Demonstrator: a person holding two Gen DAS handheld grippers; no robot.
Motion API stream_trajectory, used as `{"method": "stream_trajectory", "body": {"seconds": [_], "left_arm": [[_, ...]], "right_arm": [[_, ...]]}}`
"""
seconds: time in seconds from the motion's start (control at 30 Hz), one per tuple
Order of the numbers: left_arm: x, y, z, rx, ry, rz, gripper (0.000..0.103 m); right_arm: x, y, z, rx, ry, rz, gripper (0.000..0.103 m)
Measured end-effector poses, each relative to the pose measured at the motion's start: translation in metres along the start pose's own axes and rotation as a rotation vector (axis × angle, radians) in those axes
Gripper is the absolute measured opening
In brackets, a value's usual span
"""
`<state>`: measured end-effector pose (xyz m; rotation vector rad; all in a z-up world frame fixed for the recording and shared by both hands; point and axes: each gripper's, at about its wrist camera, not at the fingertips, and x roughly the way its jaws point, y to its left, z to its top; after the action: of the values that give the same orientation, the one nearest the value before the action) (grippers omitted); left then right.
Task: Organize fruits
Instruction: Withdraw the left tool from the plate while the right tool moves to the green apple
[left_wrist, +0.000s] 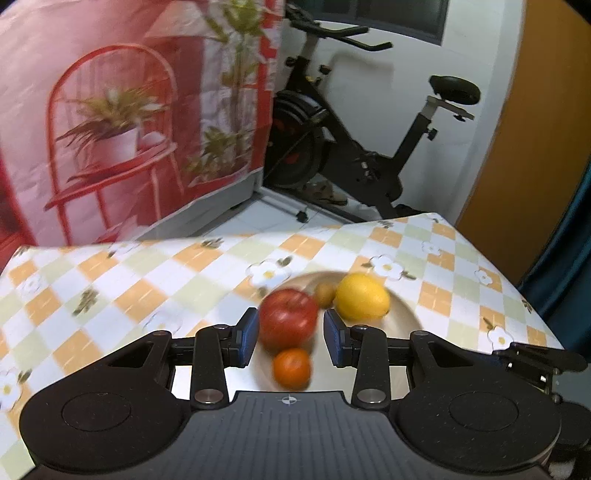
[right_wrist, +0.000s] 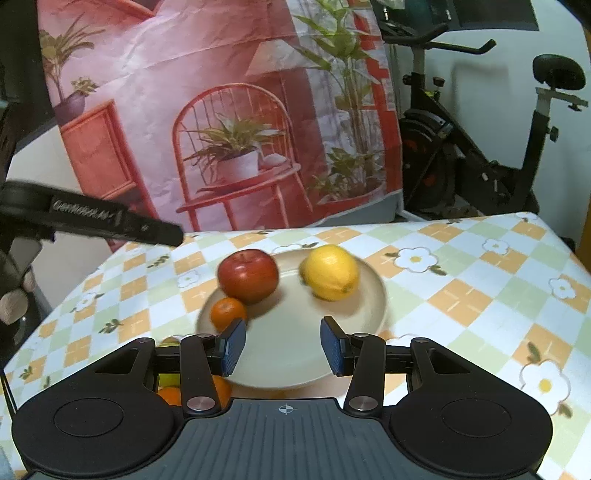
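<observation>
Left tool (left_wrist: 289, 336) spread, empty, above plate (left_wrist: 404, 314). Right tool (right_wrist: 282, 345) spread, empty, over the plate's bare near part. Plate on counter (right_wrist: 461, 291) holds apple (right_wrist: 248, 275), lemon (right_wrist: 330, 272), orange (right_wrist: 228, 313); a small brown fruit (left_wrist: 325, 294) lies behind the apple

Glossy red apple (right_wrist: 248, 275) & dimpled yellow lemon (right_wrist: 330, 272) on smooth matt cream plate (right_wrist: 295, 365); tablecloth (right_wrist: 461, 295) w/ slight sheen; matt black plastic gripper (right_wrist: 279, 347) w/ ribbed blue pads (right_wrist: 233, 345).
</observation>
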<state>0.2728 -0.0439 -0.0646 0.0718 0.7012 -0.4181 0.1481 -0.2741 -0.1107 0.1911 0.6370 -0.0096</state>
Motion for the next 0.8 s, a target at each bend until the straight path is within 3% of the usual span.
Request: {"method": "stream_trajectory", "body": {"seconds": [0.3, 0.6, 0.8], "left_arm": [[-0.034, 0.039, -0.033, -0.071, 0.000, 0.057, 0.040], [-0.033, 0.034, -0.058, -0.109, 0.023, 0.037, 0.040], [-0.030, 0.031, -0.061, -0.120, 0.033, 0.028, 0.040]], "right_arm": [[-0.003, 0.012, -0.018, -0.009, -0.019, 0.024, 0.042], [-0.005, 0.031, -0.057, -0.153, -0.009, 0.051, 0.042], [-0.008, 0.035, -0.059, -0.169, -0.022, 0.082, 0.042]]}}
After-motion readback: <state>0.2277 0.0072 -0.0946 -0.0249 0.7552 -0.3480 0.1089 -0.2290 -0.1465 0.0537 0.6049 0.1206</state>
